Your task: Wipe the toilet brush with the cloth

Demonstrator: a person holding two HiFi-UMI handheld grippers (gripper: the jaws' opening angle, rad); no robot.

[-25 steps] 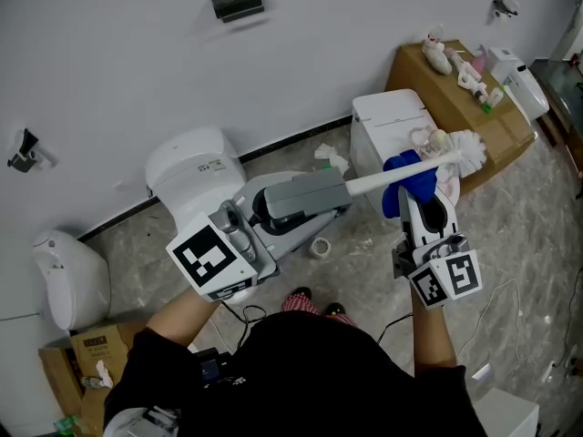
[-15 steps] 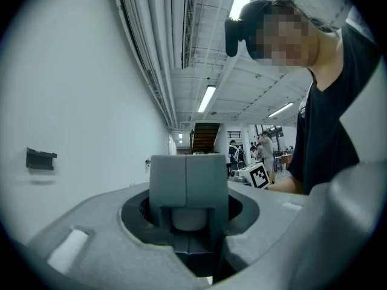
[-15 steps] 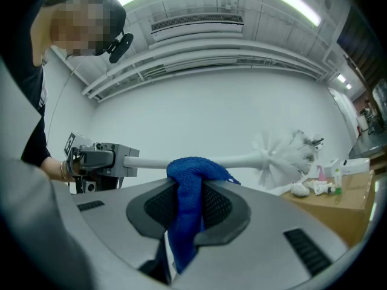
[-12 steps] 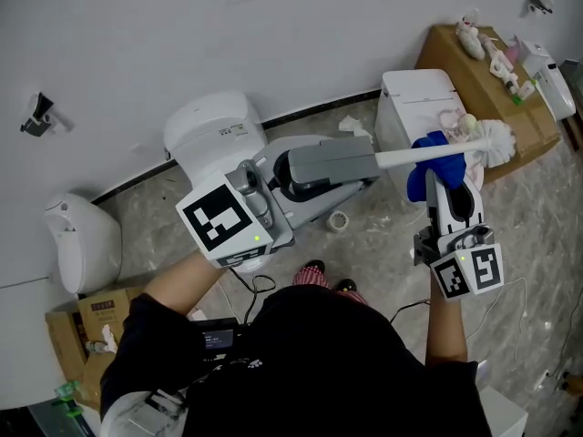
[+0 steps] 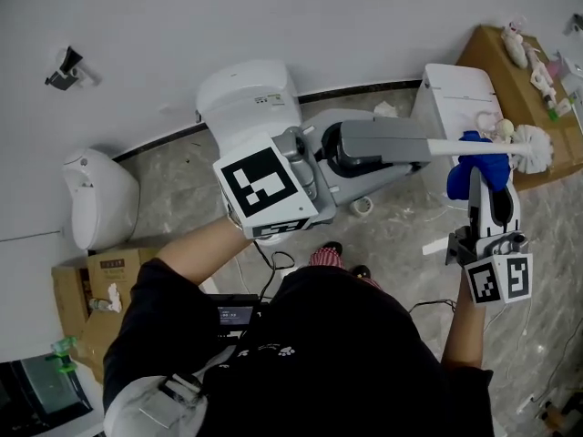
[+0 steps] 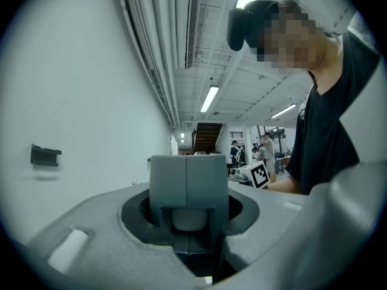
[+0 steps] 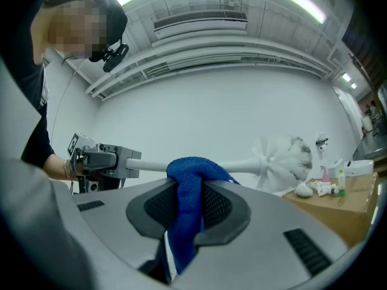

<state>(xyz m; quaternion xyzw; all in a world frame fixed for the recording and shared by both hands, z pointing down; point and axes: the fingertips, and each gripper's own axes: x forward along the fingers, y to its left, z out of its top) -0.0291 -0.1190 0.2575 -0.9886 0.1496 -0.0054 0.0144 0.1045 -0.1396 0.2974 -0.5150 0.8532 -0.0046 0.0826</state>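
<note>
Everything has slid to the right in the head view since the earlier frame, while the two hands keep the same stance toward each other. A grey marbled floor meets a plain white wall, with a white toilet against it, a white cabinet further right, and a brown carton in the corner.

The left tongs are closed on the end of the toilet brush, holding it level above the floor, with its bristle head out past the cabinet. The right tongs are clamped on the blue cloth, which is folded over the white handle just short of the bristles.

The right gripper view shows dark marks on the bristles of the toilet brush, the cloth pinched between the right tongs, and small bottles on the carton.

The left gripper view shows the left tongs meeting over the rounded white handle end, with ceiling strip lights, a staircase and distant people beyond. Only the head view shows the floor.
</note>
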